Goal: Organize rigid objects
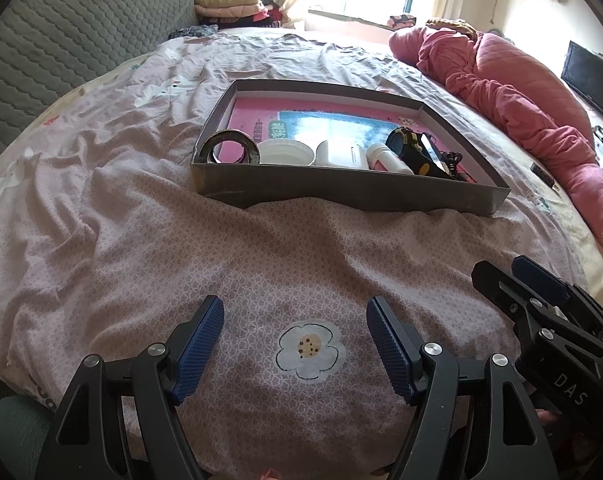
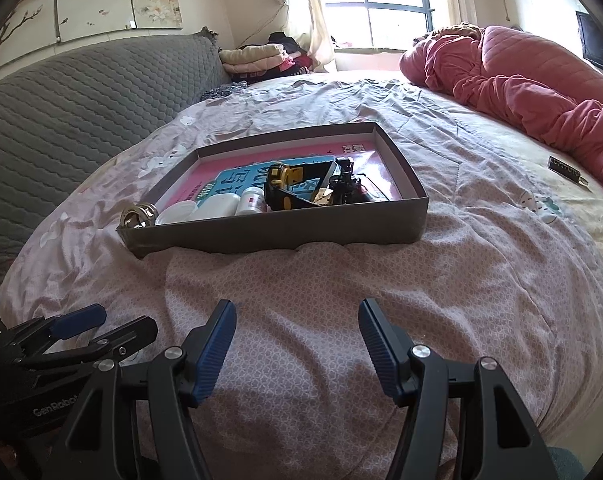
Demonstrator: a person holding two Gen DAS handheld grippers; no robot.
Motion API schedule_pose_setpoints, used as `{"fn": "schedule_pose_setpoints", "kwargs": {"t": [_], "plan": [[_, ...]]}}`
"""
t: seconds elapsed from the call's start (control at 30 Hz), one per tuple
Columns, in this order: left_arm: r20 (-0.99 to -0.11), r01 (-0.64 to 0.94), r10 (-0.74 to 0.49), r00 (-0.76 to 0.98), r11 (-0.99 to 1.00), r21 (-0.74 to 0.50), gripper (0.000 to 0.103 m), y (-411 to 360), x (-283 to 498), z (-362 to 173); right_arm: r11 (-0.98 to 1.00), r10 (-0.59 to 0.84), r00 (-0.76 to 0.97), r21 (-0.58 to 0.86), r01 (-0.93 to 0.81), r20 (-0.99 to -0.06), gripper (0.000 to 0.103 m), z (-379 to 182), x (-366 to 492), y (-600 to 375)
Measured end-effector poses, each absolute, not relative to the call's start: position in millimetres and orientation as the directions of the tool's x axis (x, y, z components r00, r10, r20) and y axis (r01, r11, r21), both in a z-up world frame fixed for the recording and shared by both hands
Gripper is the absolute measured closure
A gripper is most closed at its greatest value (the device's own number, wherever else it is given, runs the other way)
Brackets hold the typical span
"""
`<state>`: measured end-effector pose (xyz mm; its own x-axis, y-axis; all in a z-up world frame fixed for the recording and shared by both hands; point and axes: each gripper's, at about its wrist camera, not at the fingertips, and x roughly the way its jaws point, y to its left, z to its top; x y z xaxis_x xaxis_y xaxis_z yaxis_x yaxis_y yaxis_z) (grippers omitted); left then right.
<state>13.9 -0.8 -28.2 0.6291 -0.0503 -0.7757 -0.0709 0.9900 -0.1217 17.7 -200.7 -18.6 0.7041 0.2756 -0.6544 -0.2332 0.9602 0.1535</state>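
A shallow grey box (image 1: pixel 341 190) (image 2: pixel 285 226) with a pink and blue lining lies on the bed ahead of both grippers. Along its near wall stand a tape roll (image 1: pixel 230 147) (image 2: pixel 138 215), a white lid (image 1: pixel 286 153), a white container (image 1: pixel 343 155) (image 2: pixel 217 205), a white bottle (image 1: pixel 387 159) (image 2: pixel 250 201) and a black and yellow device (image 1: pixel 415 151) (image 2: pixel 285 188). My left gripper (image 1: pixel 295 316) is open and empty, low over the sheet. My right gripper (image 2: pixel 297 318) is open and empty, also short of the box. Each gripper shows at the edge of the other's view.
The bed has a wrinkled pink patterned sheet (image 1: pixel 141 240). A pink quilt (image 1: pixel 521 100) (image 2: pixel 521 80) is bunched along the right. A grey quilted headboard (image 1: pixel 53 40) is on the left. A small dark object (image 2: pixel 567 172) lies on the sheet at the right.
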Motion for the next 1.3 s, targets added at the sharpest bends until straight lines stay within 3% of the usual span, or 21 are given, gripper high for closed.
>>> {"fn": "schedule_pose_setpoints", "kwargs": {"t": [1.3], "plan": [[-0.782,-0.091,-0.018,0.623,0.991,-0.095,0.028,4.1,17.1,-31.5,0.959,0.278,0.698,0.146,-0.244,-0.66,0.04,-19.7,21.1,-195.6]]}}
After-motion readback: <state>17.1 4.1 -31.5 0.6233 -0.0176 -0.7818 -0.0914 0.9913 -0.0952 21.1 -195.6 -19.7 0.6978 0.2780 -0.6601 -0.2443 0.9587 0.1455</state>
